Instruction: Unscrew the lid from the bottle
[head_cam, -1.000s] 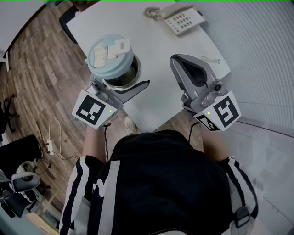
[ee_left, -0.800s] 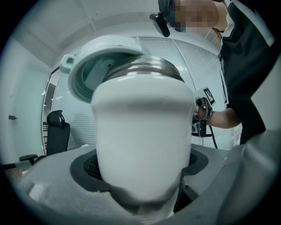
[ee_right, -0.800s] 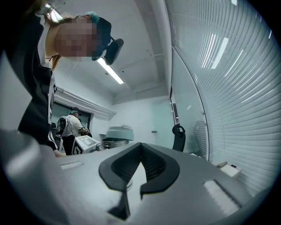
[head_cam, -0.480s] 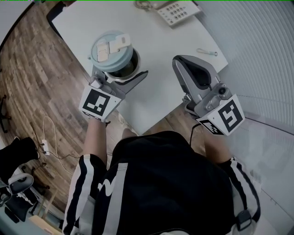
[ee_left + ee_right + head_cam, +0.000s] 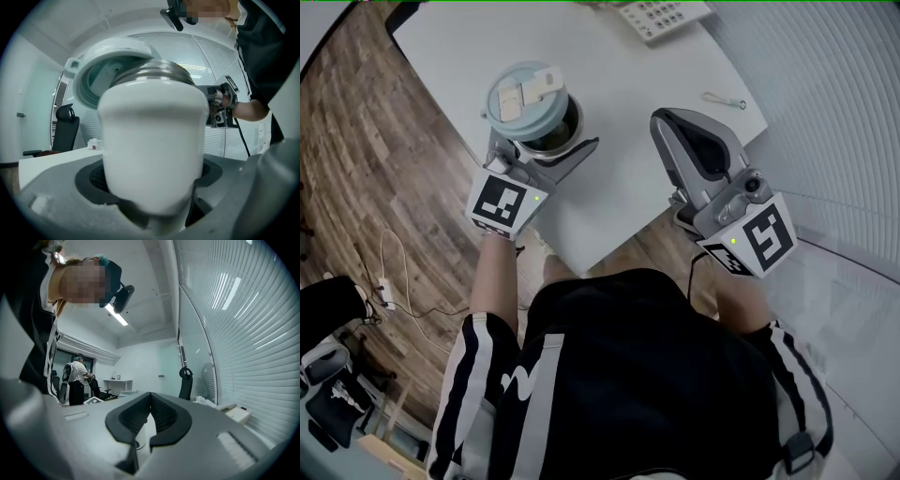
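Head view, left side: brown wood-plank floor (image 5: 384, 141), grain running diagonally, with a thin white cable (image 5: 398, 272) lying loose on it. Centre: smooth matte white table (image 5: 619, 84), its near corner pointing at the person's black top with white stripes (image 5: 628, 375). A white push-button telephone (image 5: 661, 11) sits at the table's far edge. A small pale looped item (image 5: 724, 100) lies near the right edge, too small to identify. Right side: white horizontal slatted blinds (image 5: 825, 103).

The grey moulded-plastic left gripper (image 5: 548, 150), with a marker cube at its rear, is at the table's left edge. Its fingers are clenched on the glossy white round-shouldered bottle (image 5: 152, 140), whose body is wedged between the black ribbed pads. Bottle neck: bare steel with its threads exposed. The pale blue round plastic lid (image 5: 523, 97), with a white flip tab on top, is tilted at the left of the mouth and not seated on the threads. The dark interior shows to its right. Whether the bottle's base rests on the table cannot be seen.

The right gripper (image 5: 667, 127), same grey plastic, is well apart over the table's near right part. Its fingers are closed on each other with nothing between them. Its view shows a white-walled room, a ceiling strip light (image 5: 117, 315), a black office chair (image 5: 186, 380), and a standing person (image 5: 77, 380) far back.
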